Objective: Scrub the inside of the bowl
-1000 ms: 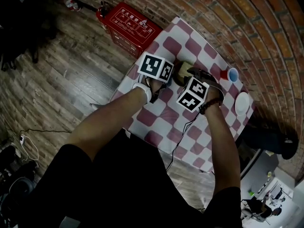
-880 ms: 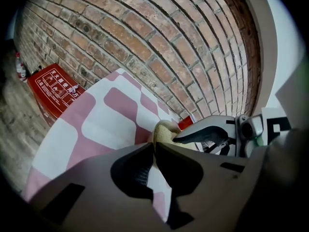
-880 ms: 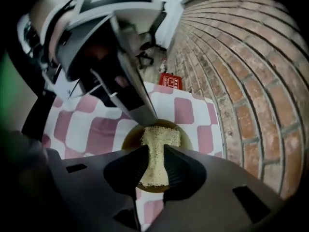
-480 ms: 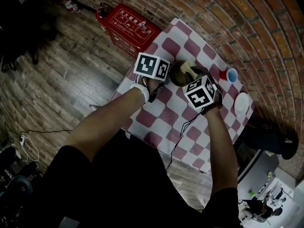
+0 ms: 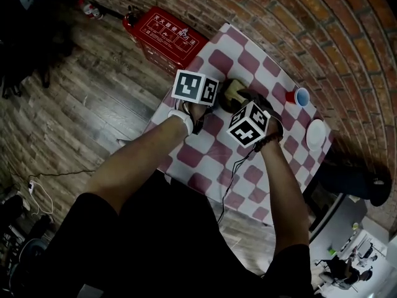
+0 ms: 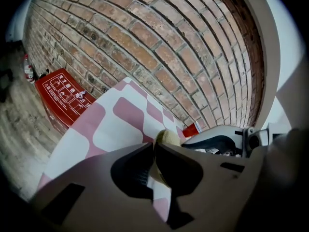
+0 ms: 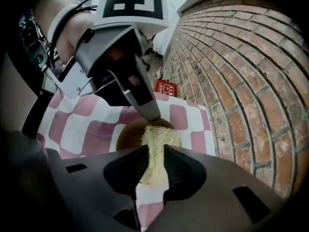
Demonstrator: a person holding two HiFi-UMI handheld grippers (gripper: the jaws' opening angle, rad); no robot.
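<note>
1. As seen from the head view, shows a dark bowl (image 5: 224, 101) on a checked cloth (image 5: 214, 160), close to the cloth's left edge, with a yellow sponge (image 5: 232, 90) inside.
2. Puts the left gripper (image 5: 214, 99) at the bowl's left side and the right gripper (image 5: 242, 105) over its near side, both marker cubes facing up.
3. Places a red cup (image 5: 289, 96) and a white dish (image 5: 316, 135) farther right on the cloth, well apart from the bowl, and a red box (image 5: 164, 33) on the wood floor (image 5: 93, 104) against the brick wall (image 5: 322, 17).
4. From the left gripper view, finds the left gripper (image 6: 154, 151) with jaws squeezed onto the bowl's thin rim, the sponge (image 6: 166, 137) just past the tips and the right gripper (image 6: 195, 141) close on the right.
5. Shows cloth (image 6: 116, 124), red box (image 6: 65, 93) and wall (image 6: 145, 47) beyond.
6. From the right gripper view, finds the right gripper (image 7: 154, 161) clenched on the sponge (image 7: 157, 137), reaching down into the bowl (image 7: 126, 135).
7. Shows the left gripper (image 7: 147, 111) with tips closed on the bowl's far rim, cube on top and a hand (image 7: 72, 30) behind.
</note>
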